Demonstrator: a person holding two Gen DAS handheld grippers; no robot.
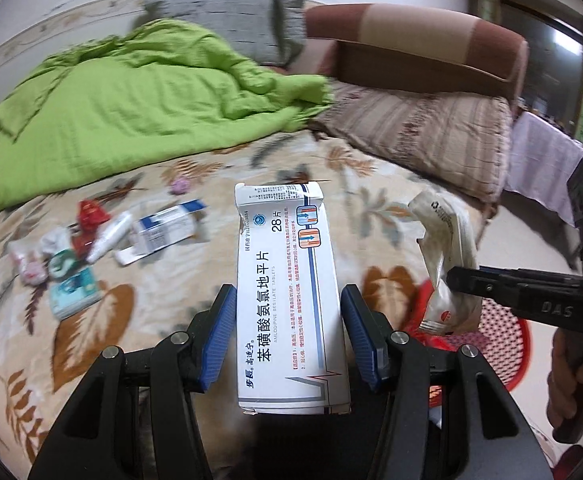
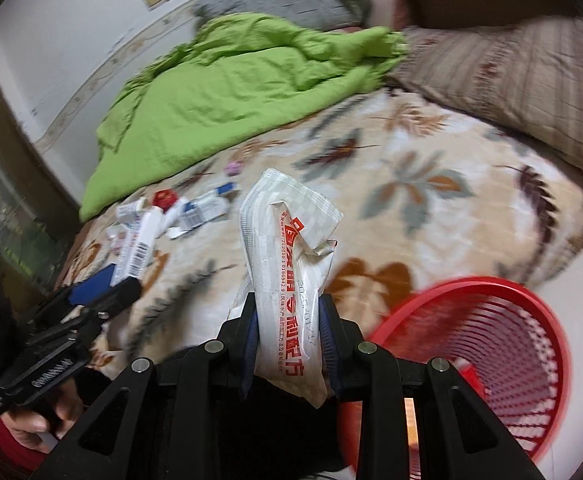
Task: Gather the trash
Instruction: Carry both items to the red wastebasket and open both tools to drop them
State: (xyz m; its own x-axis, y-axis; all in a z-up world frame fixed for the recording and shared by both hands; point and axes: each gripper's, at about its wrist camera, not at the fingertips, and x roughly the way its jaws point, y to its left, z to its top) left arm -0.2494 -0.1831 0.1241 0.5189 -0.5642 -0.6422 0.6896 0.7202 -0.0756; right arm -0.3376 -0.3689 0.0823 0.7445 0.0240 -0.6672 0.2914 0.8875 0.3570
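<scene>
Trash was split between both grippers and the bed: left gripper had its blue pads clamped on a white tablet box, standing upright between the jaws; right gripper was closed on a crumpled white sachet, pinched low near its base. Red mesh basket sat on the floor just beside the bed edge, below and right of the right gripper; neither item was over it yet. Risks, imo: box was empty-looking w/ a torn top flap, so the grip could crush it or let it slip out sideways before reaching the basket. Sachet was limp and top-heavy, could flop or slide out of the pads. Both grippers were close together, so a collision near the rim was possible, and a bumped light basket could tip. Rest of the pile (boxes, tube, wrappers) lay on the leaf-print blanket near the green quilt, not yet collected. Text: box read "苯磺酸氨氯地平片", "AMLODIPINE BESILATE TABLETS", "28片". Sachet had red Chinese print, mostly illegible to me. Right gripper body read "DAS".
</scene>
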